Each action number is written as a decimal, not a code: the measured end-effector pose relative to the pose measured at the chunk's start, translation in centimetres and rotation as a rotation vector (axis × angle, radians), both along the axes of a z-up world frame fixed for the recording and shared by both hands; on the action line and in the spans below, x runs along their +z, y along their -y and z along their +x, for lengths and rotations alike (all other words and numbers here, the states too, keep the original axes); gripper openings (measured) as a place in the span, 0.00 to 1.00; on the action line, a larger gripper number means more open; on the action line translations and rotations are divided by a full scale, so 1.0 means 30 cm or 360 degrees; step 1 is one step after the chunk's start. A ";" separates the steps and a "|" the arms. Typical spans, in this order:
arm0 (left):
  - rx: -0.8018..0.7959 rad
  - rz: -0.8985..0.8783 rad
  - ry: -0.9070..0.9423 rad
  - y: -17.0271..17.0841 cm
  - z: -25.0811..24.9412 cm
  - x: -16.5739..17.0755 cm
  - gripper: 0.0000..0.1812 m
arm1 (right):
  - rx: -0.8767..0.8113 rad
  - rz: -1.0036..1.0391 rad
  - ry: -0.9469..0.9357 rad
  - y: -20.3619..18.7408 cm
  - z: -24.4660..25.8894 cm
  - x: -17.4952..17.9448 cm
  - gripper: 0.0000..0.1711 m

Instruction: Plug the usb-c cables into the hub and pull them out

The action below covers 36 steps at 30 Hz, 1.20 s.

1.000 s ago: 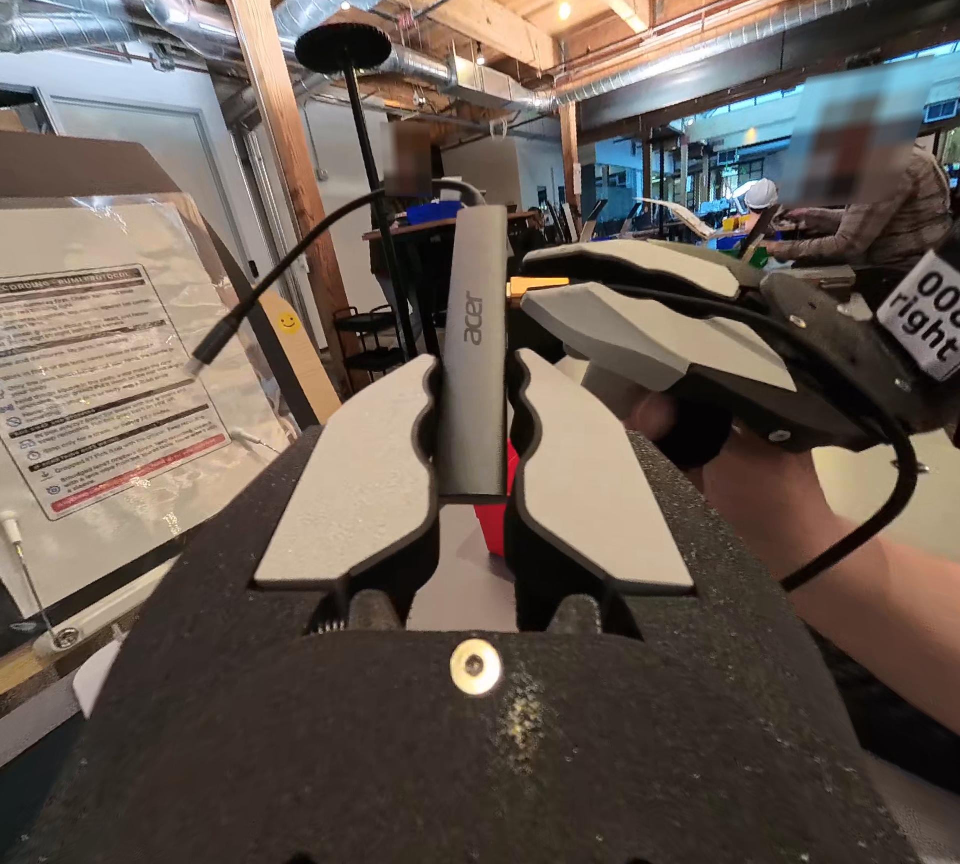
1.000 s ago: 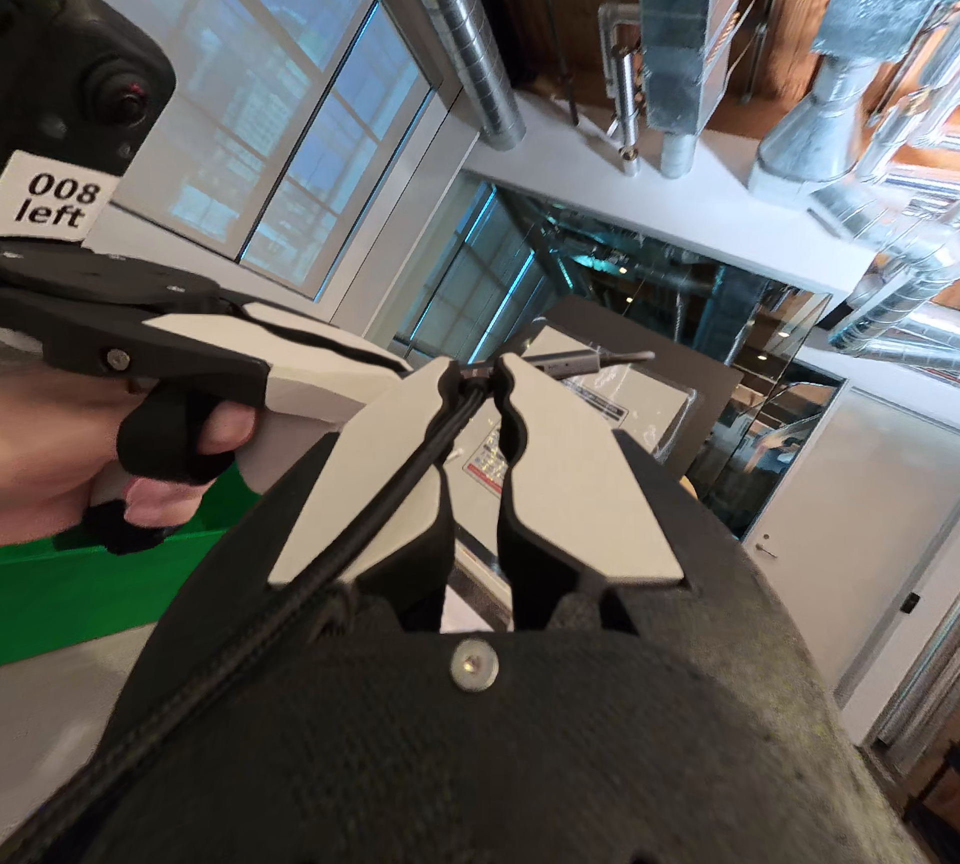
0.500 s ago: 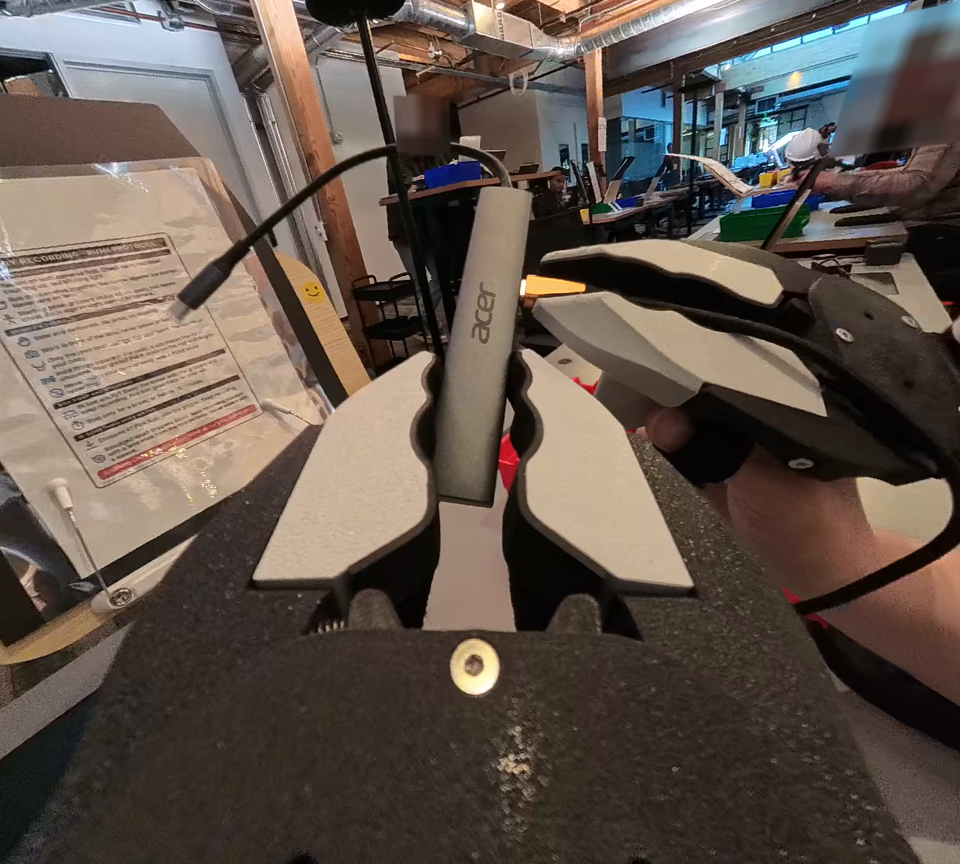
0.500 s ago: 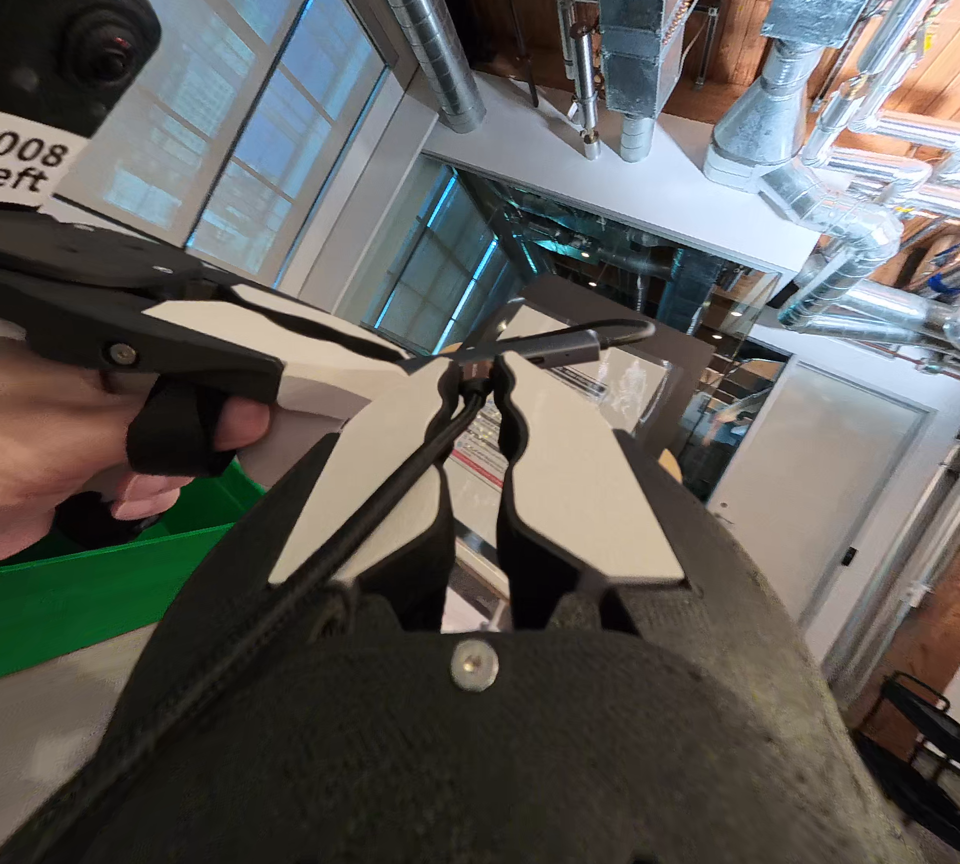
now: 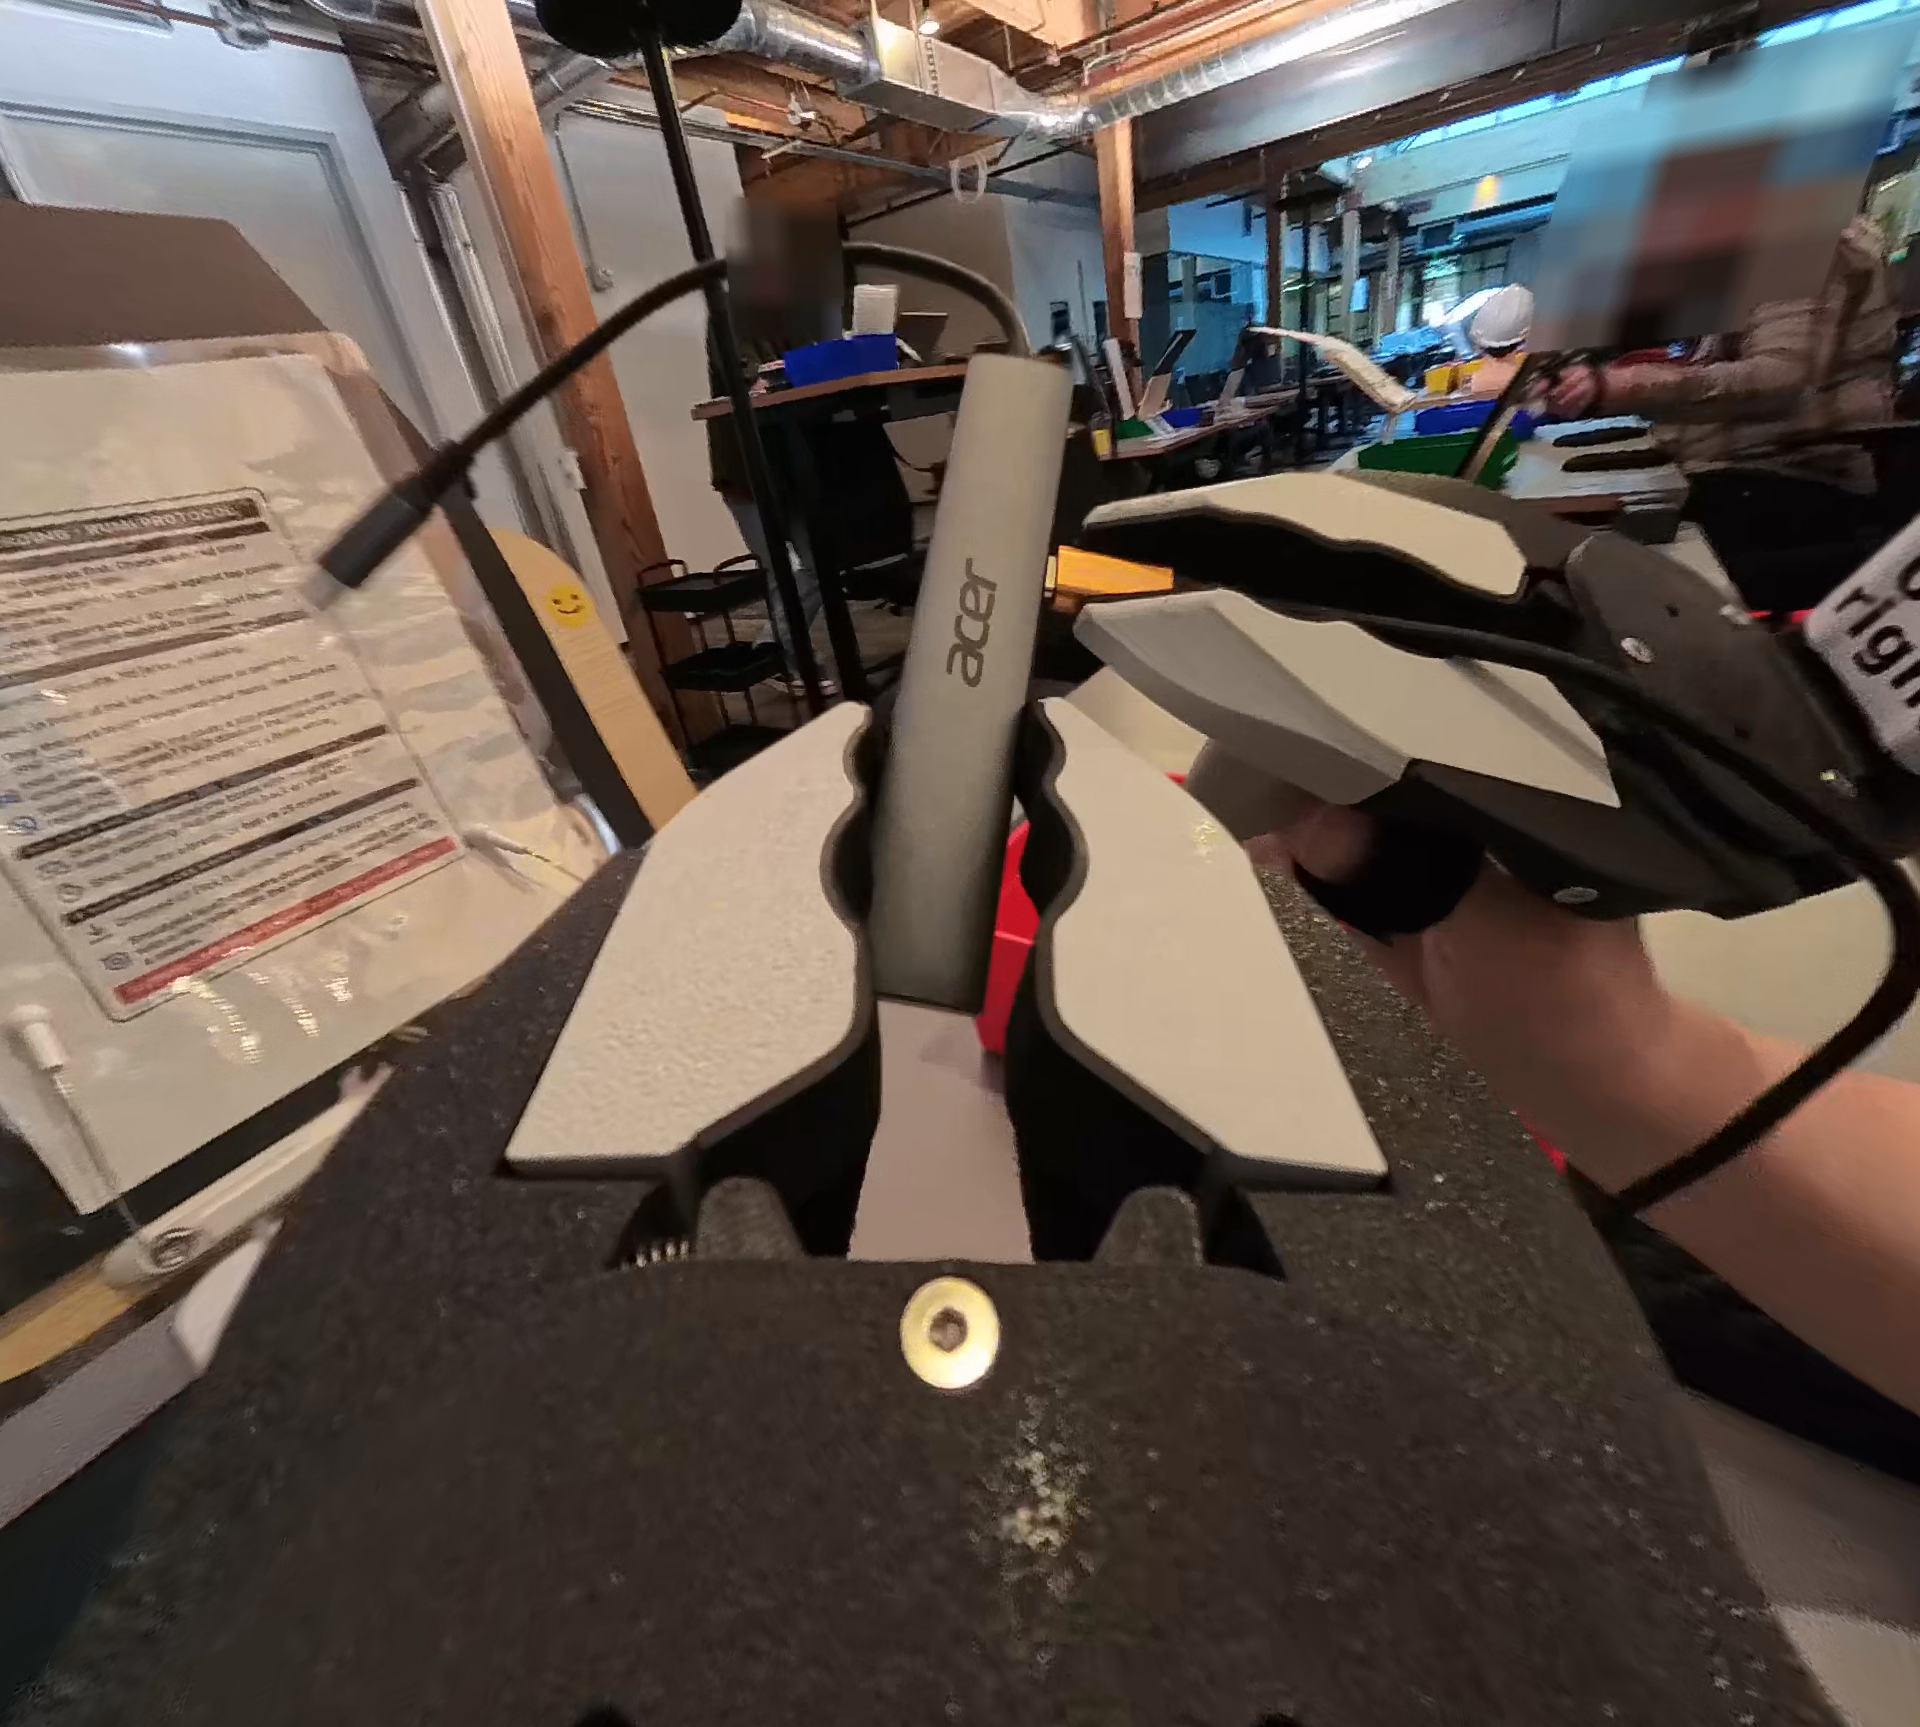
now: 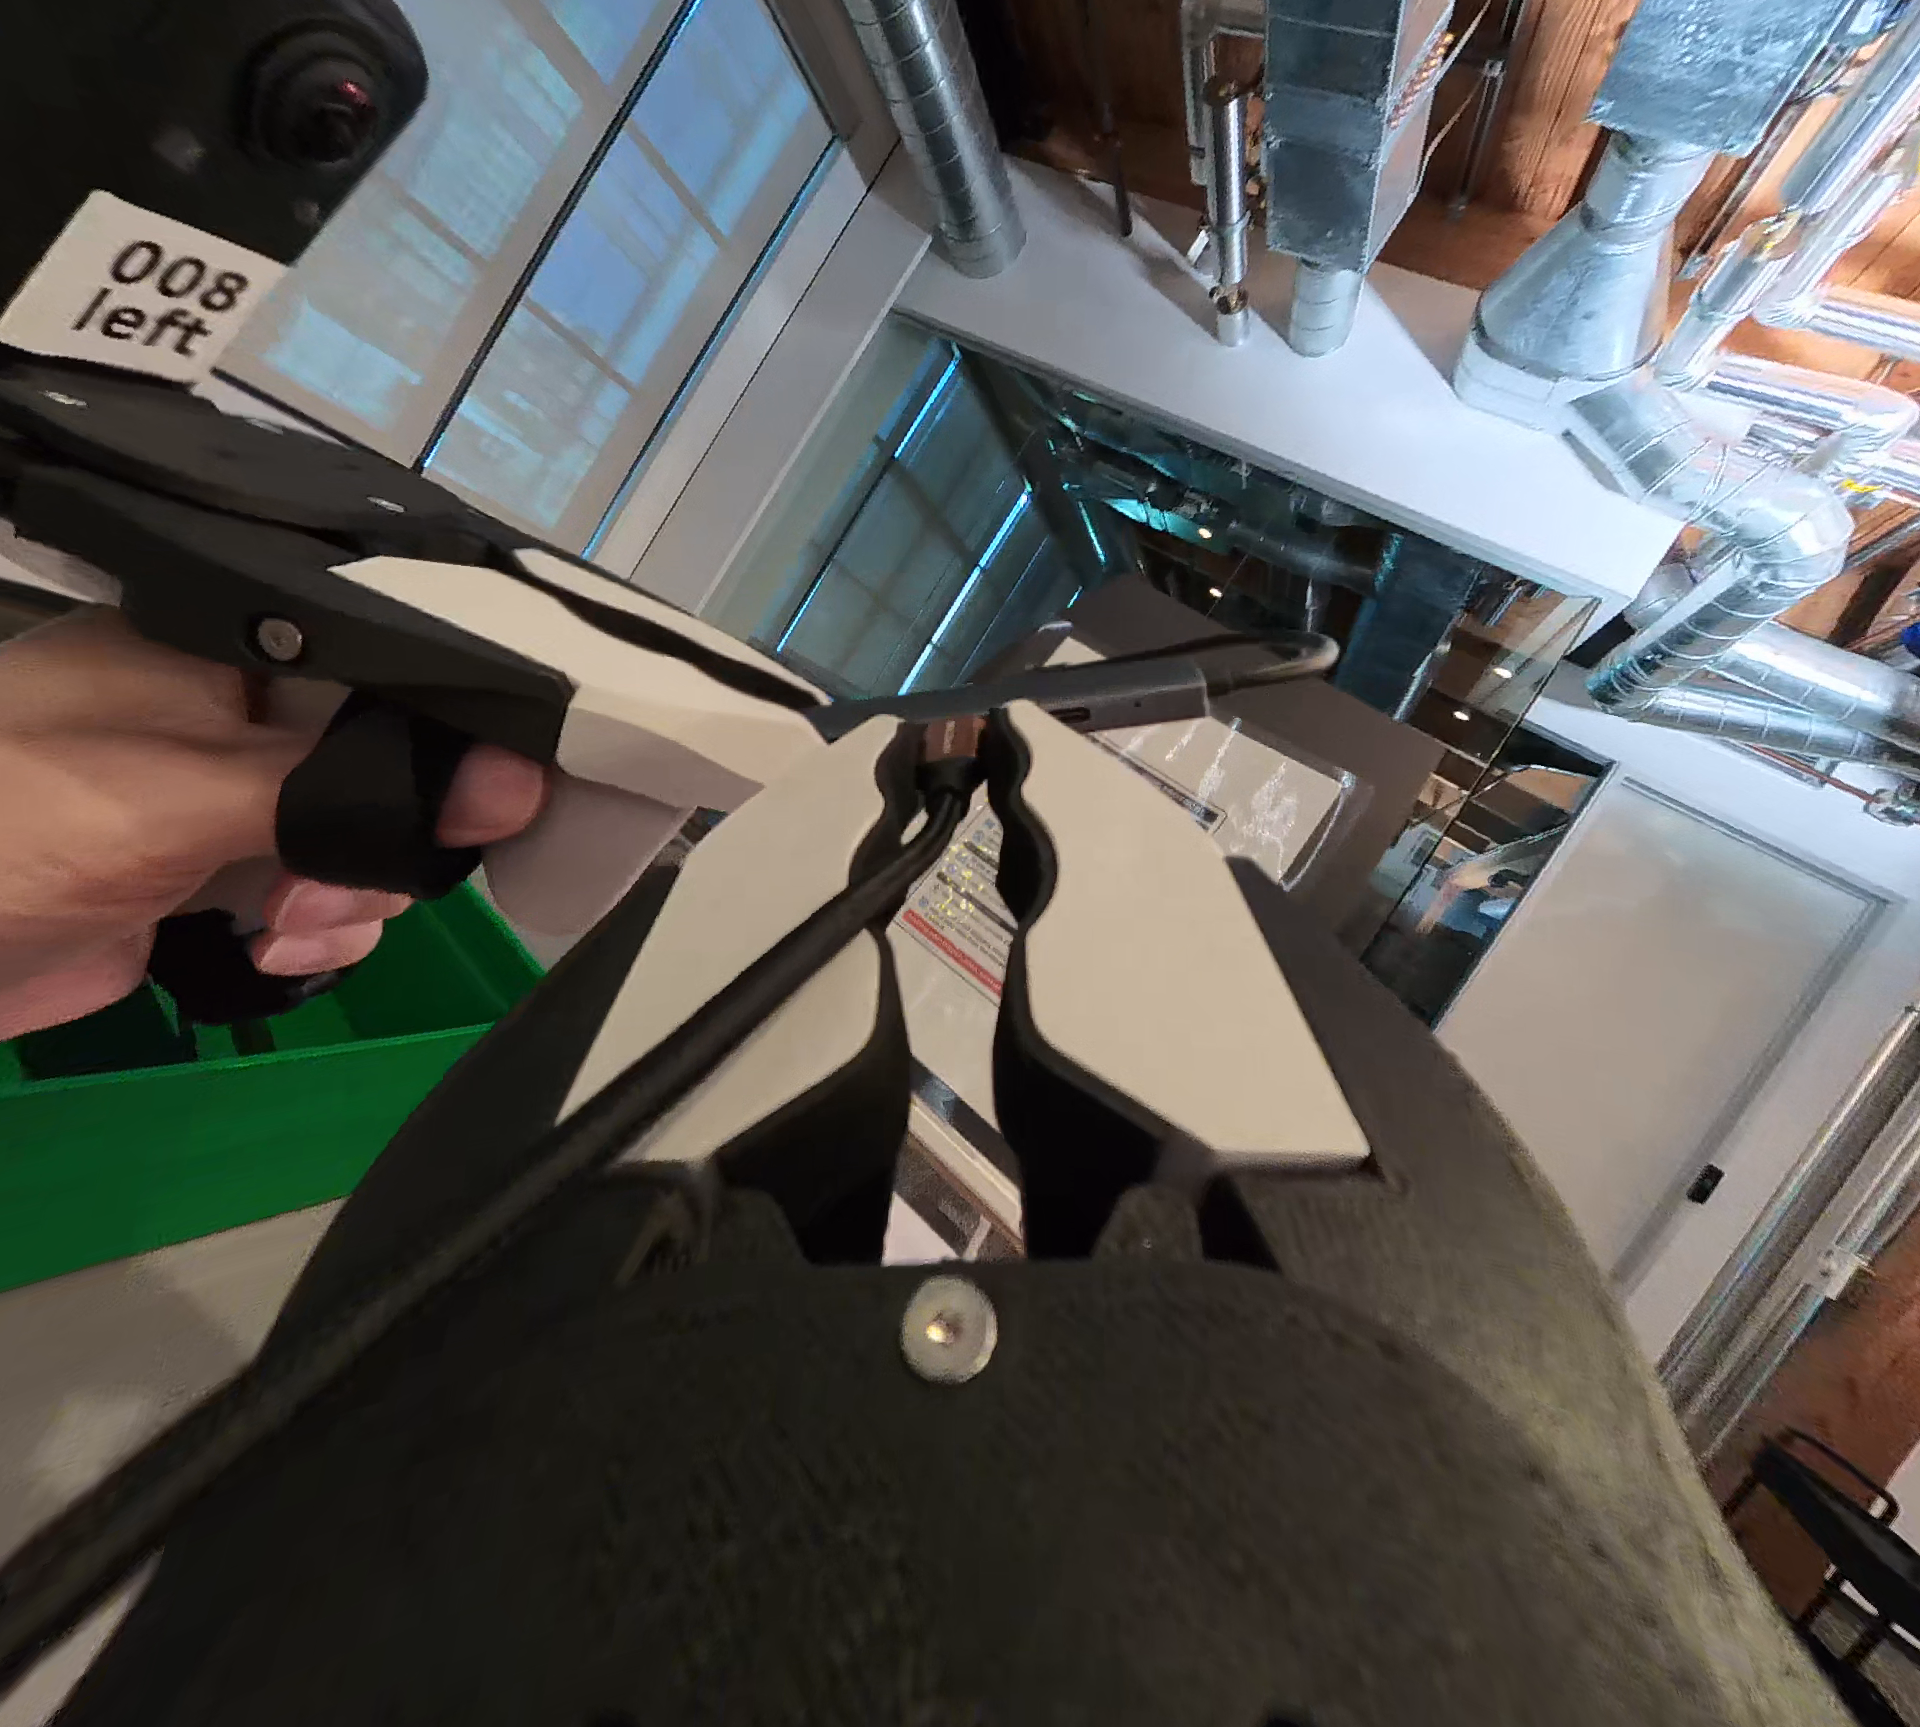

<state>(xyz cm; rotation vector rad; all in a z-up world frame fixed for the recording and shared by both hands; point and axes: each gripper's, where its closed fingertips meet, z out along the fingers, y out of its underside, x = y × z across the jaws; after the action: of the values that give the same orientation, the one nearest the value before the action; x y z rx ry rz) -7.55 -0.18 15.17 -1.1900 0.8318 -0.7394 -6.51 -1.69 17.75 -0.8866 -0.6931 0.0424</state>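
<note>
My left gripper (image 5: 951, 742) is clamped on a slim grey hub (image 5: 971, 638), which stands nearly upright between the two fingers, leaning slightly to the right and held up in the air. The hub's own short dark cable (image 5: 582, 347) arches from its top end over to the left and ends in a free plug (image 5: 364, 539) hanging in front of a laminated sheet (image 5: 208, 742) propped on a board.

My right gripper (image 6: 961, 742) comes in from the hub's right side, jaws closed on a black usb-c cable (image 6: 727, 981). The cable's connector is pinched at the fingertips, close beside the hub's edge; I cannot tell whether it is seated in a port. In the left wrist view, an orange-gold piece (image 5: 1107, 576) shows between the right gripper's tips and the hub. The black cable trails back over the right gripper's body and loops below the person's hand (image 5: 1475, 981).

Containers: a green bin (image 6: 208, 1127) sits below the hand holding the left gripper, with dark dividers showing inside; its contents are hidden. A red bin (image 5: 1008, 960) shows only as a sliver behind the hub, contents out of sight. Farther back, blue and green bins (image 5: 1439, 456) rest on distant tables, too small to read.
</note>
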 end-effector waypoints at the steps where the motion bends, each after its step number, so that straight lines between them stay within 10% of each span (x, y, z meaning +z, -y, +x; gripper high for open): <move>1: -0.0039 -0.0025 0.0010 0.006 0.002 0.002 0.13 | 0.0012 0.0015 -0.0004 0.007 0.001 0.003 0.08; 15: -0.0069 -0.0110 0.0075 0.006 0.003 0.014 0.14 | -0.0184 0.0060 -0.0076 0.009 -0.002 0.016 0.08; 18: 0.0293 -0.0071 0.0309 -0.105 -0.201 0.078 0.13 | -0.0080 0.0154 -0.0006 0.071 -0.007 0.031 0.08; 20: 0.0037 -0.0184 0.0469 -0.067 -0.298 0.144 0.13 | -0.0179 0.0091 0.0020 0.046 0.021 0.037 0.08; 26: 0.0156 -0.0046 0.0215 -0.031 -0.301 0.149 0.13 | -0.0238 -0.0615 0.0246 -0.096 0.135 -0.060 0.08; 36: -0.0029 -0.0189 -0.0241 -0.003 -0.159 0.021 0.13 | -0.1520 -0.2316 0.1389 -0.079 0.899 -0.526 0.08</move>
<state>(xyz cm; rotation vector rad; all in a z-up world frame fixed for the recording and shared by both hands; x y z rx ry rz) -12.33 -0.09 15.82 -1.3589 0.9353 -0.7281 20.47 0.68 1.97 -2.6559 -0.9312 -0.8393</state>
